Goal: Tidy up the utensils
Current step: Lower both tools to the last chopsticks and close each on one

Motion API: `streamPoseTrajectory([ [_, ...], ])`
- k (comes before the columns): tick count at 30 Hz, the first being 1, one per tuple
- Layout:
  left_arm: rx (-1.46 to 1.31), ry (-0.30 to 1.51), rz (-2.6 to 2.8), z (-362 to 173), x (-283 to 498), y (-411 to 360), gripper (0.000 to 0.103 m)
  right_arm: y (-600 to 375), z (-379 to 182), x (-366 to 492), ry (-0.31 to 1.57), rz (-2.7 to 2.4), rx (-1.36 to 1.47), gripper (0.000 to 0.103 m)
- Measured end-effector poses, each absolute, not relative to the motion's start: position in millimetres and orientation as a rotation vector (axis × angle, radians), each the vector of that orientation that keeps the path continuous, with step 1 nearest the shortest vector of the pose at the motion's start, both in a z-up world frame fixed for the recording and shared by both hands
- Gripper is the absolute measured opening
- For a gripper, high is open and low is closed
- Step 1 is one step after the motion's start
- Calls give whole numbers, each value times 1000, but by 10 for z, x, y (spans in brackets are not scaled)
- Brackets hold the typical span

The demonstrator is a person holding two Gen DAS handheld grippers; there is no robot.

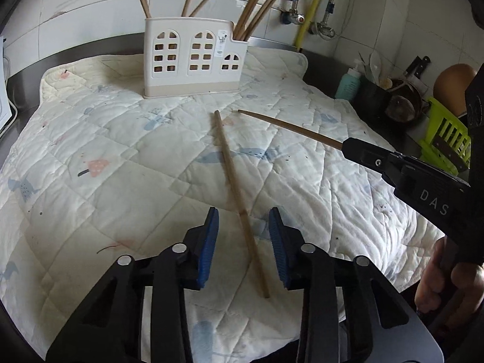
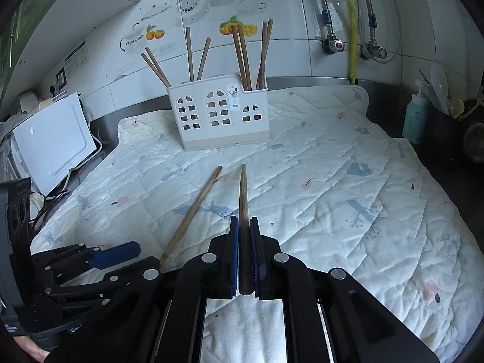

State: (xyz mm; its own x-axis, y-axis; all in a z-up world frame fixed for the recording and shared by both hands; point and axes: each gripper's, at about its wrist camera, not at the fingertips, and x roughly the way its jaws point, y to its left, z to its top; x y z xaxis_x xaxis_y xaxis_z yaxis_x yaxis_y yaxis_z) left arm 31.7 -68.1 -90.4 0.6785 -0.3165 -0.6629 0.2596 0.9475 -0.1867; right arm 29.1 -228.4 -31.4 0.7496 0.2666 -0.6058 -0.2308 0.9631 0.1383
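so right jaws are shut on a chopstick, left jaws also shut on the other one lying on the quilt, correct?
Not quite. The left gripper is open: in the left wrist view its jaws straddle the loose chopstick on the quilt without closing. The right gripper is indeed shut on the held chopstick.

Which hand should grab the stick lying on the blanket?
Left. Its open tongs already straddle the loose chopstick, while the right tongs are shut on another chopstick.
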Motion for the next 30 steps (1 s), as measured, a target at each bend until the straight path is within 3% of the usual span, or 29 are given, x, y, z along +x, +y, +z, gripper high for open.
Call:
streamPoseTrajectory([
  [11, -96, 794, -296, -1026, 460, -748, 21, -2358, -290, 267, 664, 269, 69, 7],
  [15, -60, 802, -267, -1021, 480, -756, 8, -2368, -280, 259, 660, 272, 73, 7],
  [30, -95, 824, -258, -1027, 521, -696, 7, -2346, -143, 230, 626, 276, 57, 7],
])
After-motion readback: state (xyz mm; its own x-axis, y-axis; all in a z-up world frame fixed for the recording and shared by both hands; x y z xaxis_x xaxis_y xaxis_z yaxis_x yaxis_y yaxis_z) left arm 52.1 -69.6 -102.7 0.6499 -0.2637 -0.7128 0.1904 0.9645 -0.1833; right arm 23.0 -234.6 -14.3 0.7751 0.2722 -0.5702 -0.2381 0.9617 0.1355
